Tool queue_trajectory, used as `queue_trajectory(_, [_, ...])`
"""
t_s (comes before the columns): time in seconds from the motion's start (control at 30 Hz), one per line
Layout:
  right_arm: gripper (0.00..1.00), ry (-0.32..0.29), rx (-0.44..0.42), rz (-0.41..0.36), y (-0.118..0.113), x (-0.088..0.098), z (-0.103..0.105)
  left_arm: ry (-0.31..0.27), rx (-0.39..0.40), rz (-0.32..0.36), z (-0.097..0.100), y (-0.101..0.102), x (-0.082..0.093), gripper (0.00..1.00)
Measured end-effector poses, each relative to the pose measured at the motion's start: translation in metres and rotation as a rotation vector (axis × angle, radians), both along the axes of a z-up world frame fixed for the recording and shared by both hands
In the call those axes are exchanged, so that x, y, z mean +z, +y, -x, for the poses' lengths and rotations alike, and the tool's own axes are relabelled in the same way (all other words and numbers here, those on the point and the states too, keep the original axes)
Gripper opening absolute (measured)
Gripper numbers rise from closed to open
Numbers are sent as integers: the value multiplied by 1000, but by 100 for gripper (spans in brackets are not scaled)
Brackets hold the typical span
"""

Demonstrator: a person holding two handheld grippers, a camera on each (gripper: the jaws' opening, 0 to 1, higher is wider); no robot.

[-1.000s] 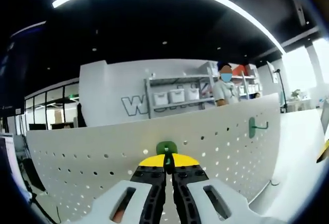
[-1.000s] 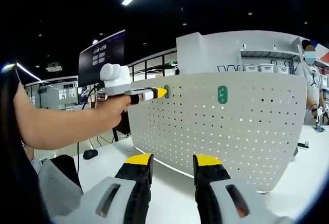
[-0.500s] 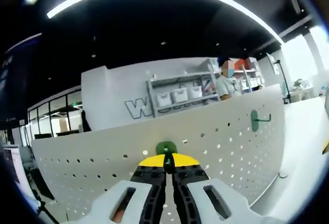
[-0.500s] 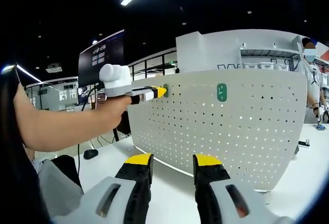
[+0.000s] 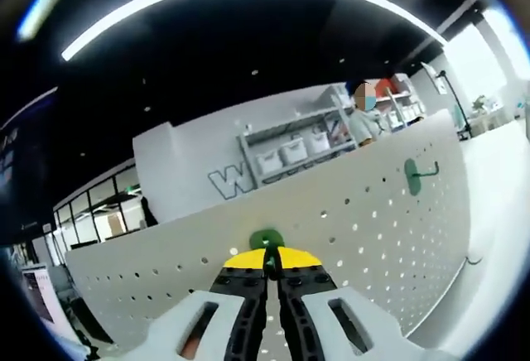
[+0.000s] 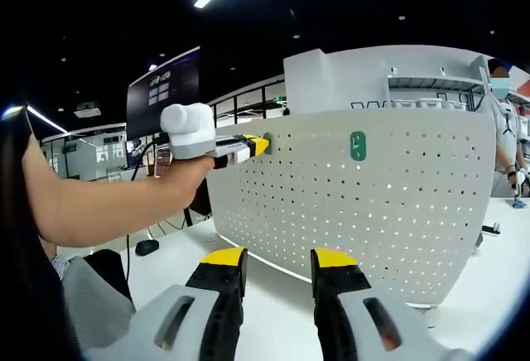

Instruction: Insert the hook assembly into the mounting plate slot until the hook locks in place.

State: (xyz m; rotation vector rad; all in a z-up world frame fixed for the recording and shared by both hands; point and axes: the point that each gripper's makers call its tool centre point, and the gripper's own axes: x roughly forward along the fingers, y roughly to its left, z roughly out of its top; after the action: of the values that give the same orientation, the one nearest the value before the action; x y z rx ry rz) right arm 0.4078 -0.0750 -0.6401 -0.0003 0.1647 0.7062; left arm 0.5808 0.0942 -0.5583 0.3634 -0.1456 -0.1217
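Observation:
A white perforated mounting plate (image 6: 373, 204) stands upright on the table, also seen close up as the mounting plate (image 5: 348, 237). My left gripper (image 5: 267, 259) is shut on a green hook assembly (image 5: 266, 241), pressed against the plate near its top edge. The right gripper view catches that left gripper (image 6: 258, 146) from the side, held by a person's hand (image 6: 178, 180), with the green hook (image 6: 267, 146) at the plate. A second green hook (image 6: 358, 146) is mounted on the plate, also seen as the mounted hook (image 5: 412, 174). My right gripper (image 6: 277, 262) is open, low in front of the plate, holding nothing.
The white table (image 6: 273, 303) runs under the plate. A person's arm (image 6: 91, 208) crosses the left of the right gripper view. Behind the plate stand shelves with bins (image 5: 290, 150) and a person (image 6: 505, 129). A monitor (image 6: 161, 88) hangs at the back left.
The left gripper view has tilted, so the plate's top edge now slopes up to the right. The left gripper stays shut on the green hook at the plate. The right gripper has barely moved.

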Motion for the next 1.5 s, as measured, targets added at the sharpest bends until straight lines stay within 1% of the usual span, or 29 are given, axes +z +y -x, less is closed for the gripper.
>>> queue_trajectory(0.13, [29,4,-1,0,-1,-1,0,-1,-1,-4,0,1,1,3])
queue_trajectory(0.2, [29,4,-3,2,-1,-2,0,-9,5,-37,0,-1,0,3])
queue_trajectory(0.27, [29,5,-1,1,-1,-2,0,-8,5,-35,-1,0,0,3])
queue_trajectory(0.37, [29,5,-1,2,0,-2,-1,-7,-5,4,-1,2,1,3])
queue_trajectory(0.5, [29,7,-1,2,0,-2,-2,-12,-12,18,0,2,1,3])
queue_trajectory(0.63, [28,7,2,3,1,-2,-2,-9,-20,65,0,3,0,3])
queue_trajectory(0.7, [28,4,3,1,2,-2,-2,-9,-21,74,0,3,0,3])
queue_trajectory(0.8, [27,0,2,-1,2,0,-2,-3,-27,106,0,4,0,3])
queue_trajectory(1.03, [27,-1,1,-5,2,0,-1,9,-27,125,2,4,-3,3])
queue_trajectory(1.17, [26,0,2,-8,2,-1,-2,20,-32,118,2,2,-6,3])
queue_trajectory(1.27, [26,-6,4,-11,2,1,-1,16,-30,107,2,0,-6,3])
queue_trajectory(1.37, [26,-4,3,-10,1,1,0,19,-30,122,2,1,-6,2])
queue_trajectory(1.4, [26,-4,1,-12,0,0,0,22,-38,144,3,1,-5,2])
queue_trajectory(1.5, [26,-2,-2,-13,-2,-1,-1,15,-38,151,4,1,-3,2])
